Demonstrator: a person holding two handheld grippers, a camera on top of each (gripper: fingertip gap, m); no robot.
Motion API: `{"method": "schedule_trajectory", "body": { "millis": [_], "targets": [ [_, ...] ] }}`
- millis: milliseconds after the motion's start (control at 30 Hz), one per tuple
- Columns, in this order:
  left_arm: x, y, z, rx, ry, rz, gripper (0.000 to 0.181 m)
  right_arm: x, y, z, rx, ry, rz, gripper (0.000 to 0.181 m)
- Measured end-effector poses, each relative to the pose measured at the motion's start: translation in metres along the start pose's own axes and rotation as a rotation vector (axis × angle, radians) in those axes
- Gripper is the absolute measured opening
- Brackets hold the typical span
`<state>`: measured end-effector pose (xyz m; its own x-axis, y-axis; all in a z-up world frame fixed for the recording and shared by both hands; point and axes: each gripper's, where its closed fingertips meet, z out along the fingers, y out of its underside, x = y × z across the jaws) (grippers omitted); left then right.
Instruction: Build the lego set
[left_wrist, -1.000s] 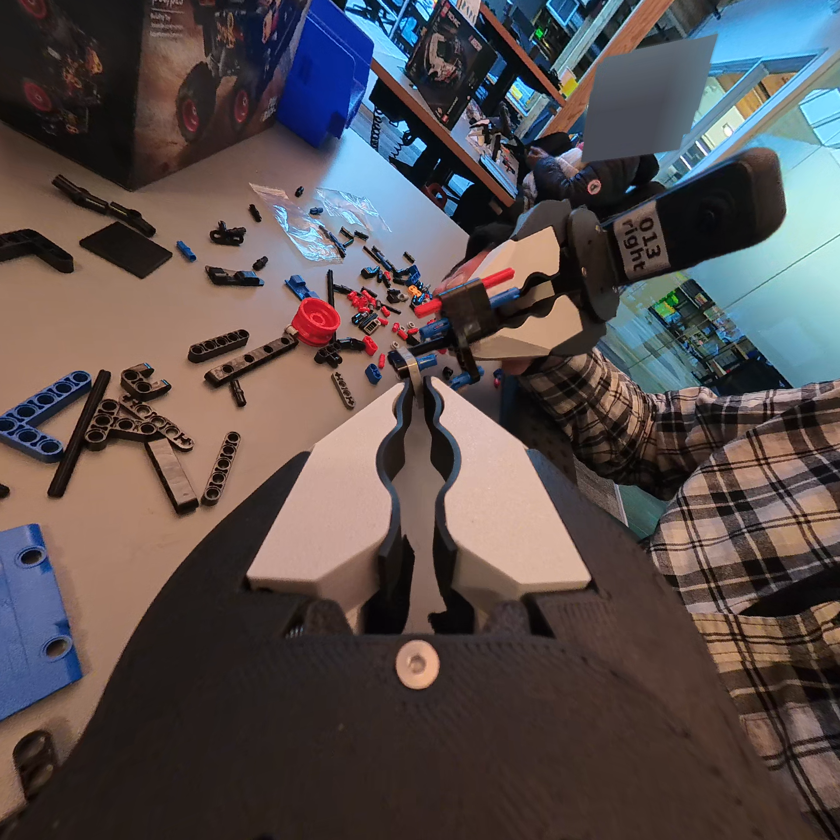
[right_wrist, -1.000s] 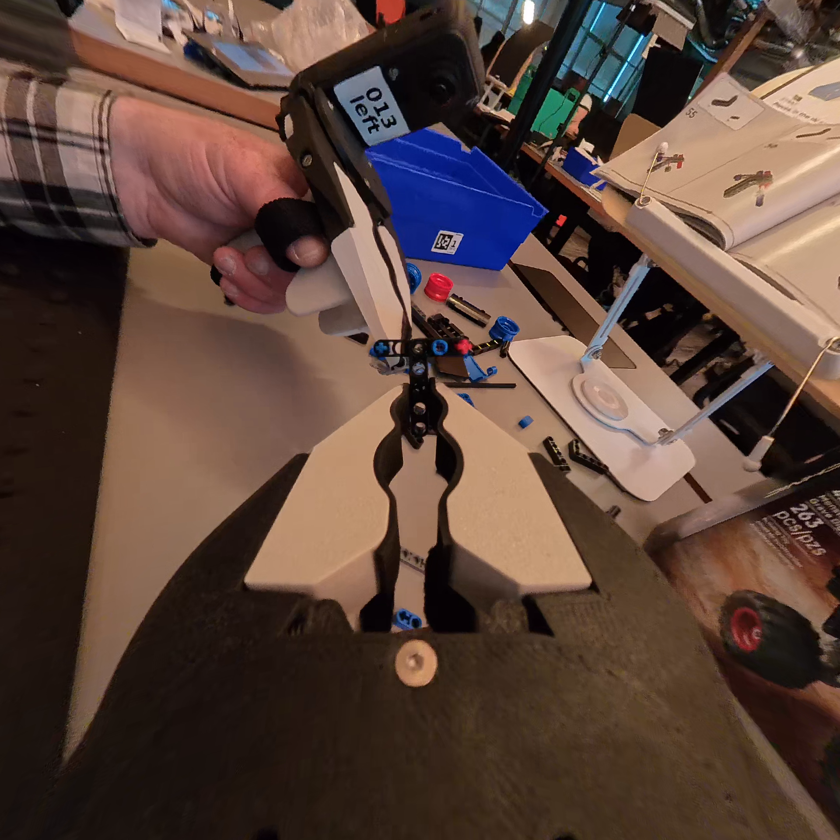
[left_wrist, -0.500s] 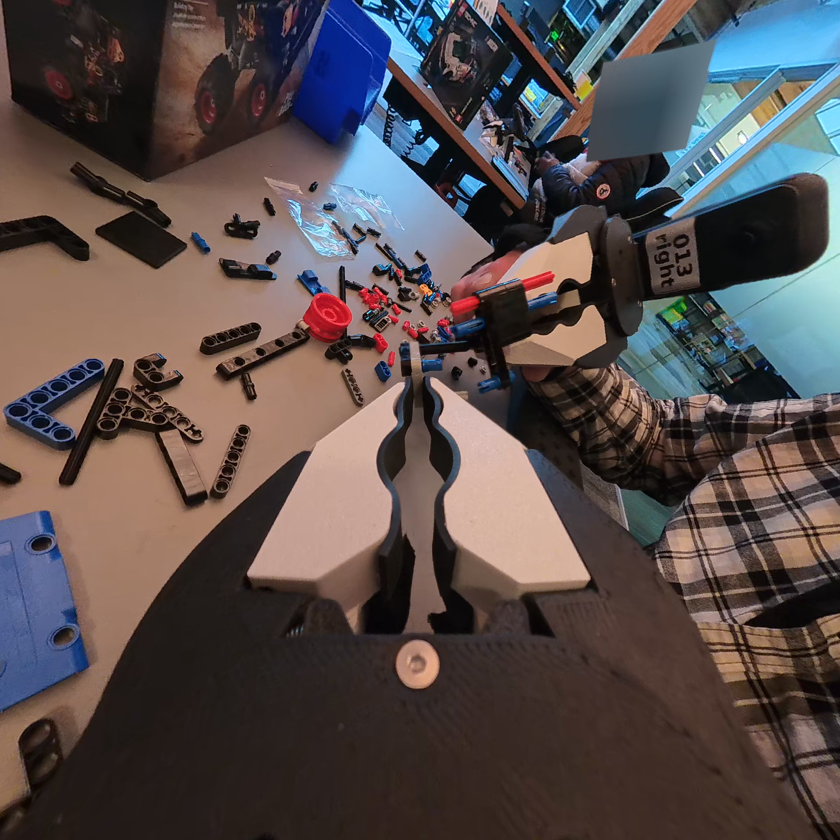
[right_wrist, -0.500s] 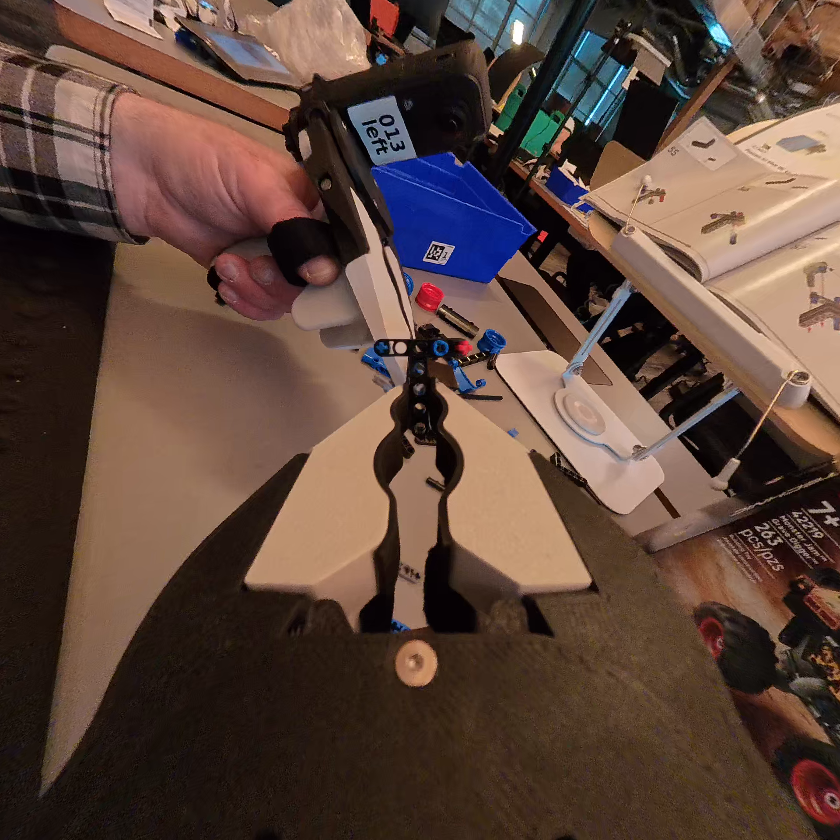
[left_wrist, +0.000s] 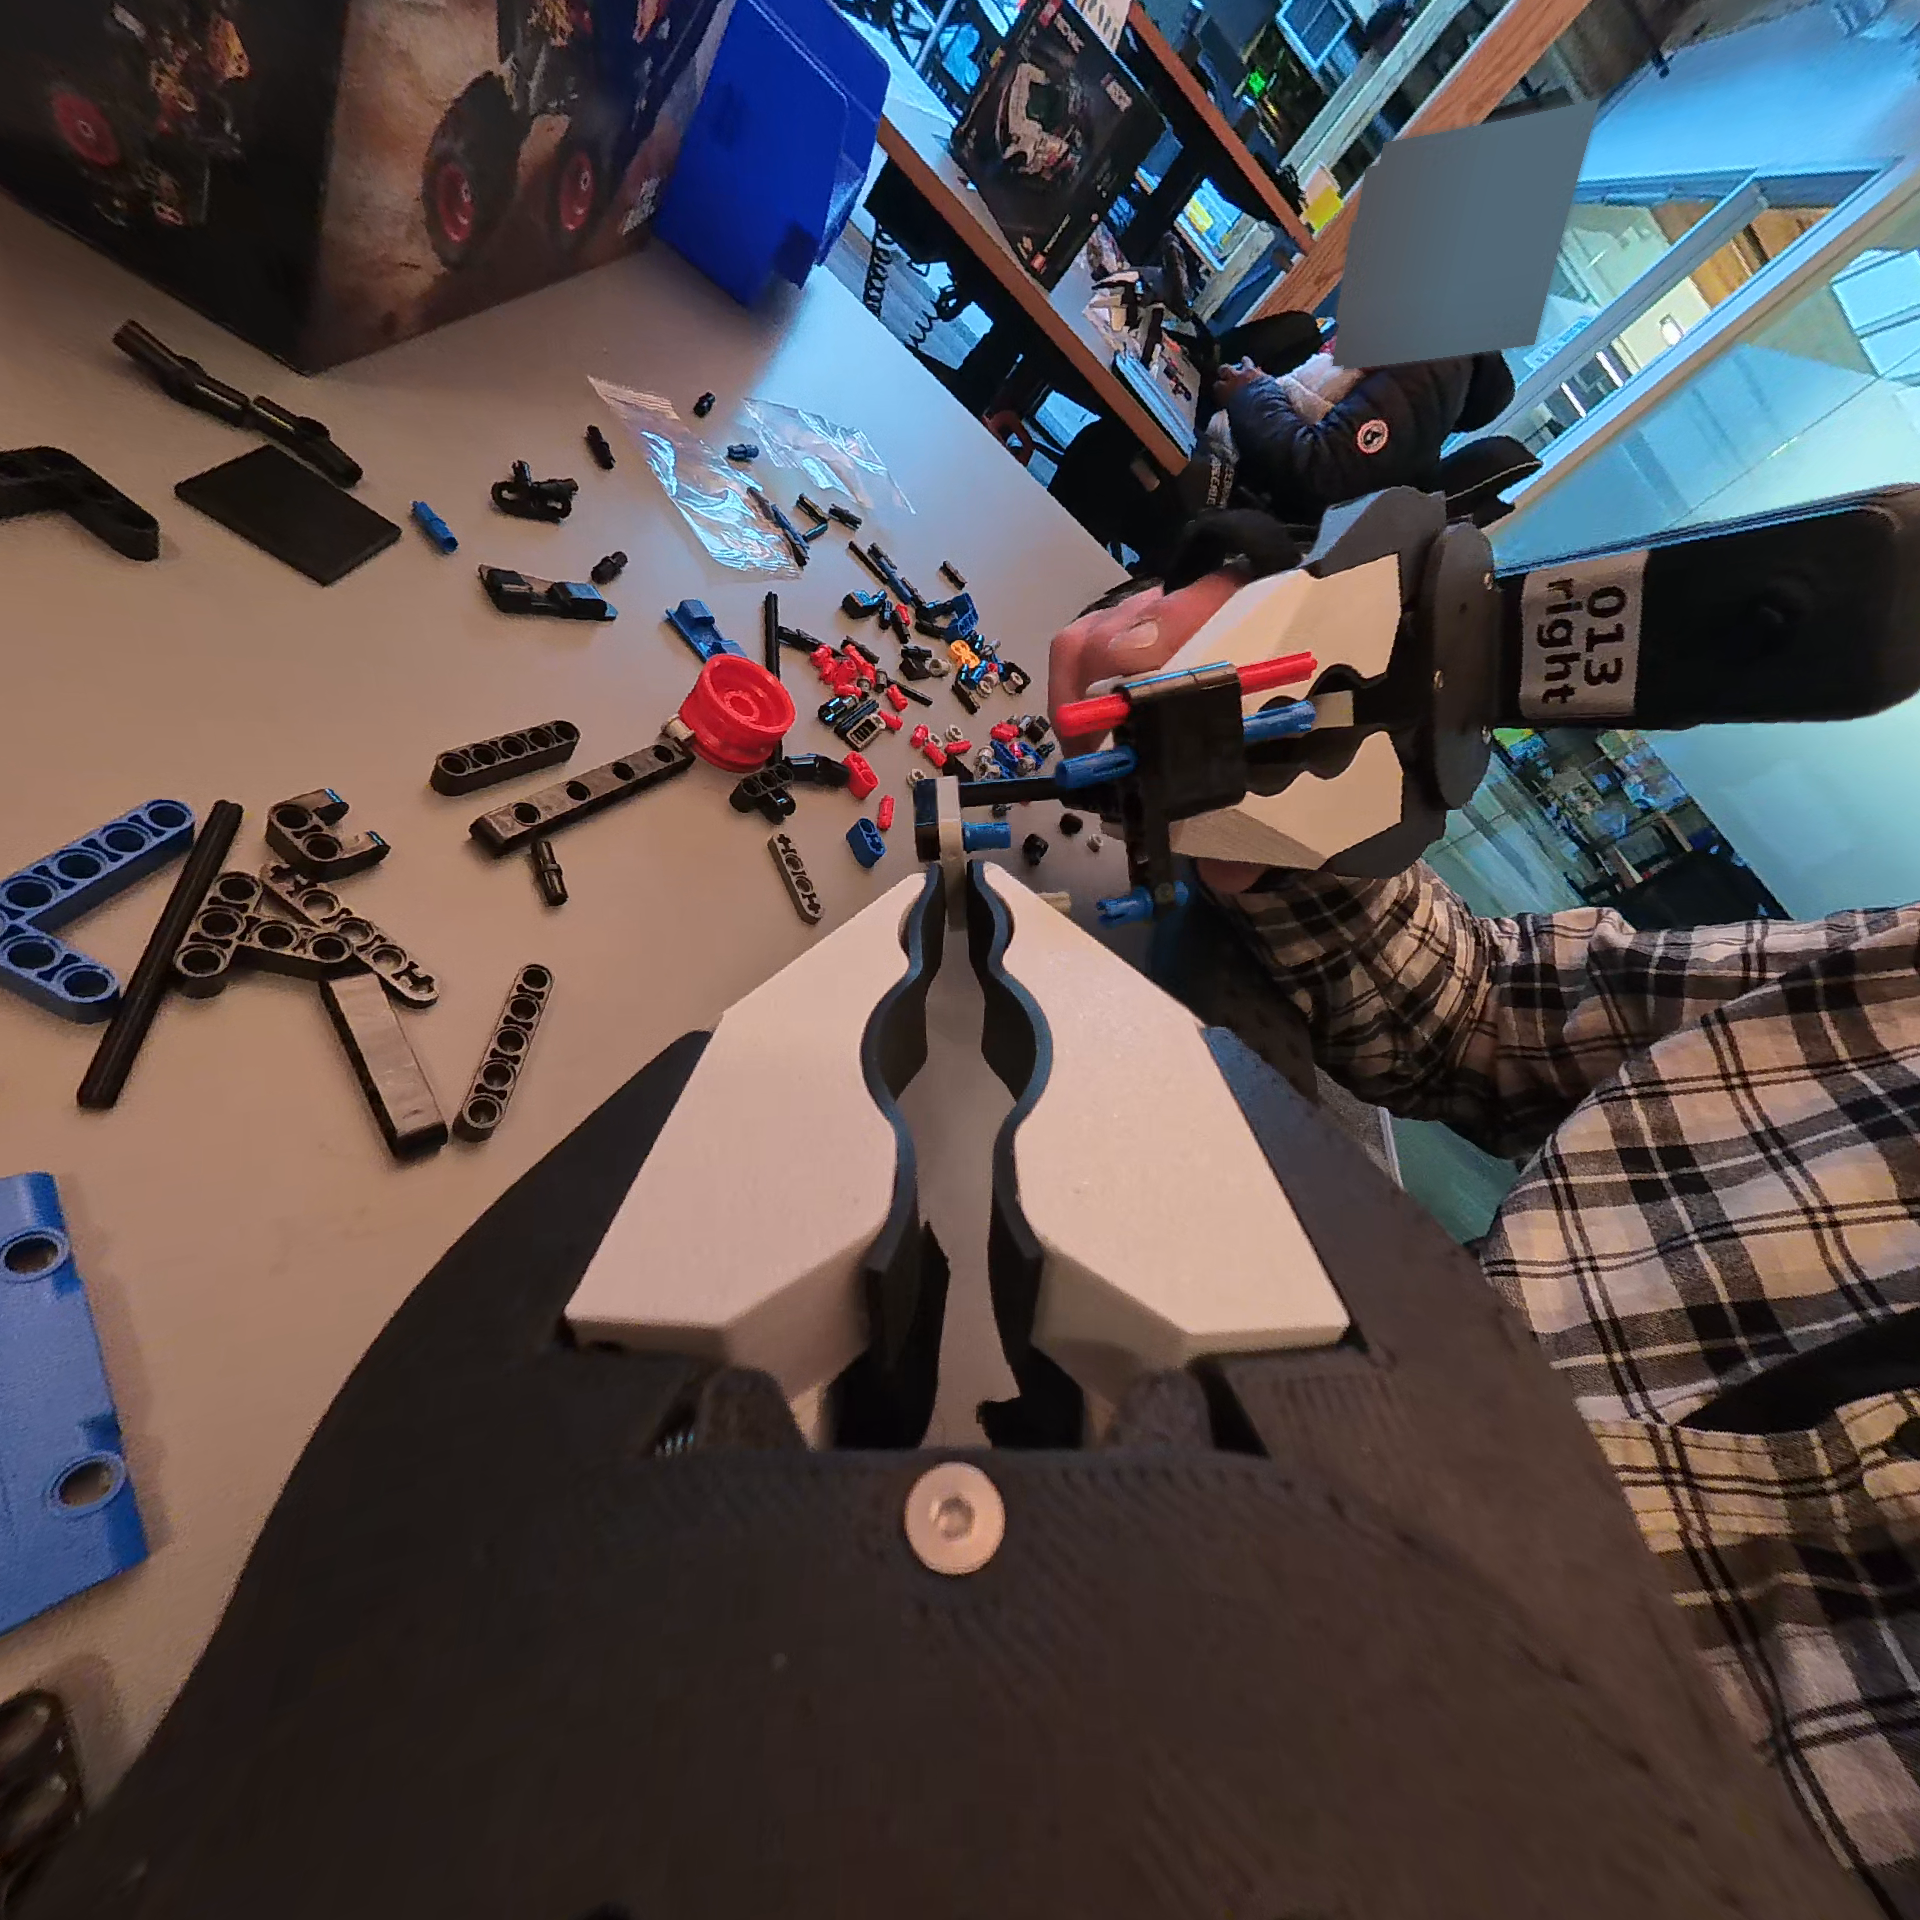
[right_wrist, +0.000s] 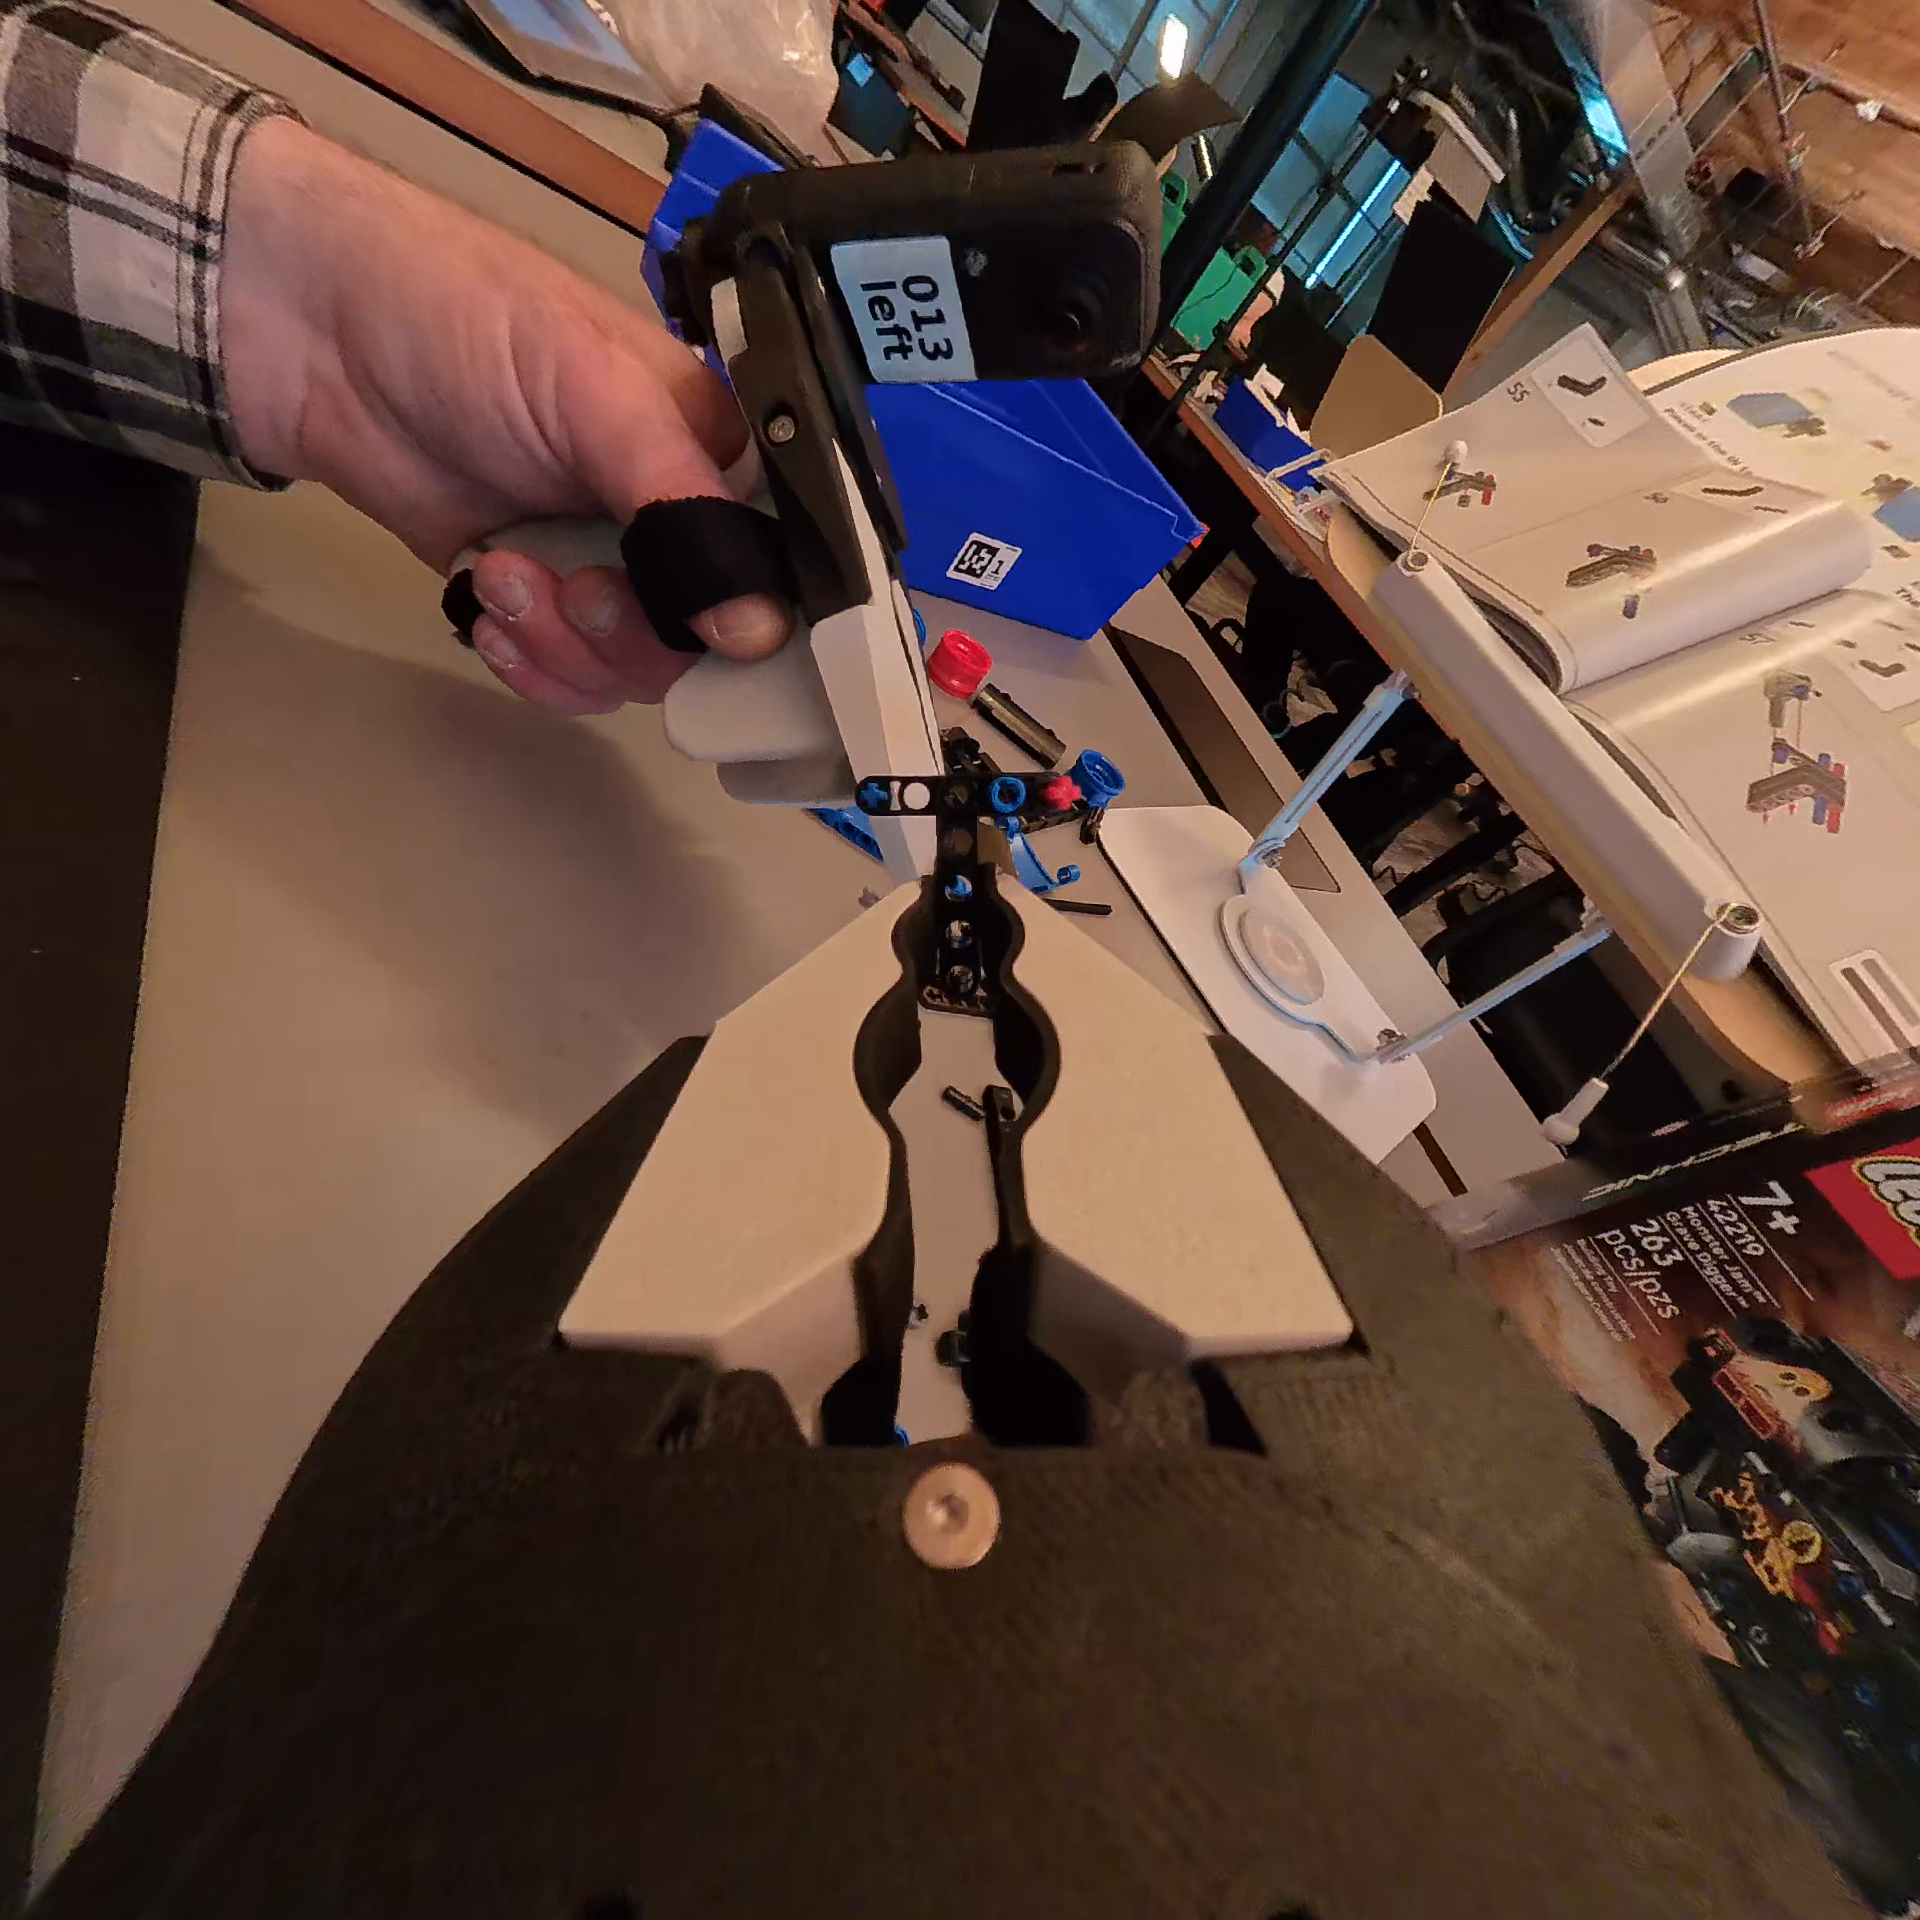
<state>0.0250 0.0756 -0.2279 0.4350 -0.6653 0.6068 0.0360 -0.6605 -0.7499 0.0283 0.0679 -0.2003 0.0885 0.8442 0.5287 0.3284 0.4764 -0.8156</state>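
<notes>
My left gripper (left_wrist: 948, 885) is shut at its tips on a small grey connector (left_wrist: 943, 831) that carries a blue pin. A black axle runs from it to the black beam assembly (left_wrist: 1179, 743) with a red axle and blue pins, held in my right gripper (left_wrist: 1236, 748) above the table's edge. In the right wrist view my right gripper (right_wrist: 961, 883) is shut on the stem of this T-shaped assembly (right_wrist: 961, 800). The left gripper (right_wrist: 902, 842) meets the assembly from the left, held by a hand.
Loose black, blue and red pieces lie across the grey table (left_wrist: 312, 665), with a red wheel hub (left_wrist: 736, 712), a blue plate (left_wrist: 52, 1392) and a clear bag (left_wrist: 727, 488). The set box (left_wrist: 312, 156) and blue bin (left_wrist: 769, 156) stand behind. An instruction booklet (right_wrist: 1662, 582) rests on a white stand. The grippers are tip to tip, or close to it.
Both grippers stay shut and joined at the assembly. They have shifted slightly, the right gripper a little farther right in the left view, the left gripper higher in the right view.
</notes>
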Motion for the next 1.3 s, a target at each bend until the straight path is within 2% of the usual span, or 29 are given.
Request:
{"method": "schedule_trajectory", "body": {
  "millis": [367,1300],
  "targets": [
    [0.0,0.003,0.0,-0.016,0.008,-0.011,0.001,-0.002,0.005,0.001,-0.037,0.009,-0.065,0.005],
    [0.012,0.004,0.002,-0.027,0.1,-0.054,0.002,-0.006,0.001,-0.002,0.007,-0.04,-0.074,0.005]
  ]
}}
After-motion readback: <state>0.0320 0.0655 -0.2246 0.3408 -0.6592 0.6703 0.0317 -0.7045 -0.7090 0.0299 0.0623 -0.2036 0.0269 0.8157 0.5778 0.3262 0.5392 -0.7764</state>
